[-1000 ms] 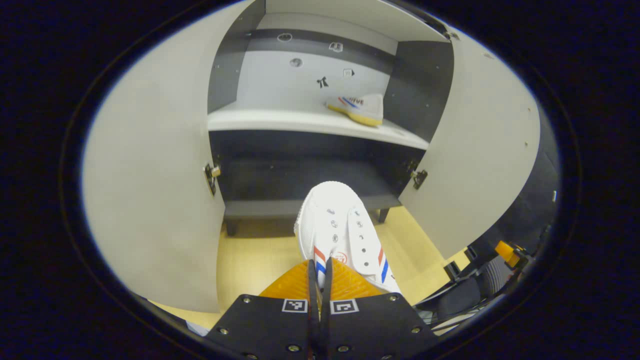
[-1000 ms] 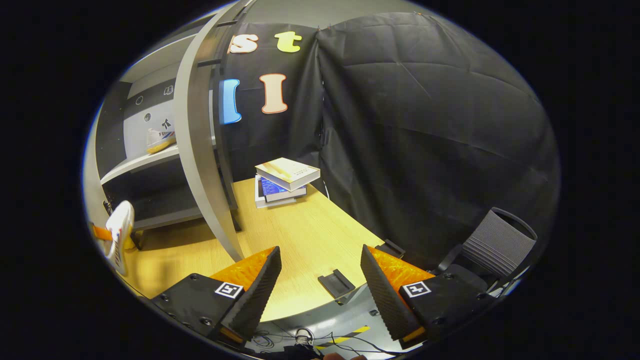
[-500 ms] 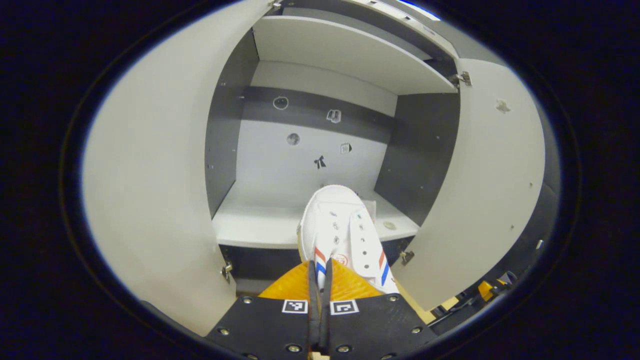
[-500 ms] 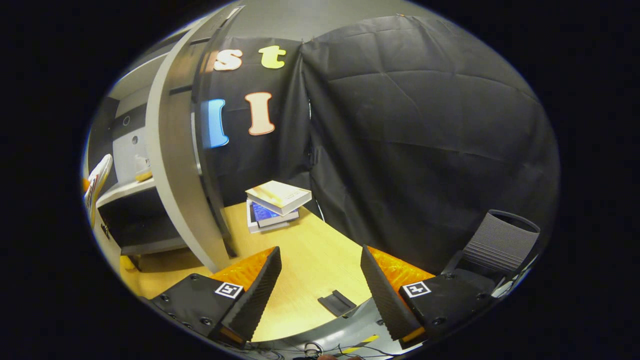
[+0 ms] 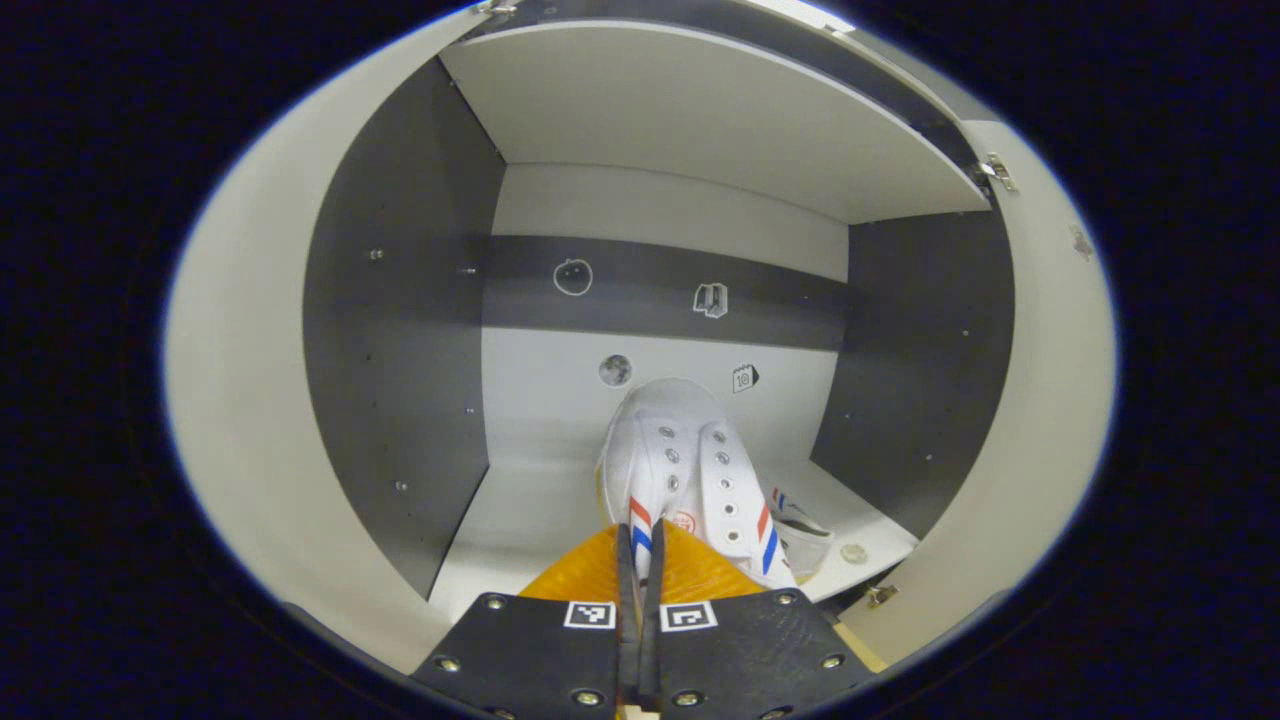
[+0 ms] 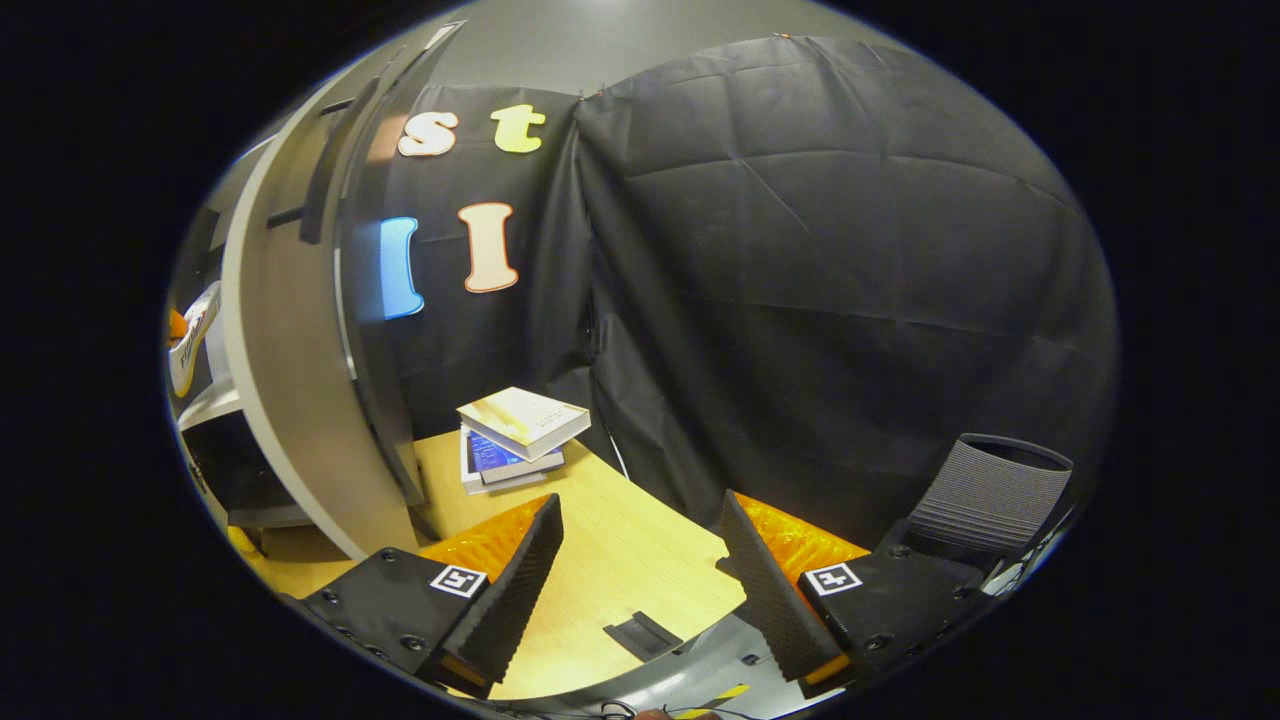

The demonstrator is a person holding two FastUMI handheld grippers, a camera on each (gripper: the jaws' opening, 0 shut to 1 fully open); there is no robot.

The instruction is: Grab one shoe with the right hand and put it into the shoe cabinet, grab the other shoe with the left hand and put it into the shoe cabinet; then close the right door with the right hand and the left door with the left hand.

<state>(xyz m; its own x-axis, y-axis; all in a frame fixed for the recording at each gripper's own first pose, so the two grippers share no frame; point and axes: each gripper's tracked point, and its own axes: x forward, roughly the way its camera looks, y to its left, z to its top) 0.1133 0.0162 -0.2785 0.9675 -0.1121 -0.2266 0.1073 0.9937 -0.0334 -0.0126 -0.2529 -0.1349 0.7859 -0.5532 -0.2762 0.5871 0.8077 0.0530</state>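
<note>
My left gripper (image 5: pixel 637 560), clamped on the second shoe (image 5: pixel 672 462), hangs above the shelf (image 5: pixel 520 510); next I lower and release, right gripper (image 6: pixel 640 560) wide.

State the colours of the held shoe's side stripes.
Red and blue stripes on the white shoe, clearest in left gripper view.

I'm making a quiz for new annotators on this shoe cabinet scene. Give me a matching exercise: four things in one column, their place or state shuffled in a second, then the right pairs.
Things:
1. white canvas shoe with red and blue stripes
2. second white shoe
3. stack of books
4. right gripper

Places or states:
A. lying on the grey cabinet shelf
B. open, above the wooden table
C. clamped in the left gripper
D. on the table, beside the cabinet's right door

Pairs: 1-C, 2-A, 3-D, 4-B
</note>
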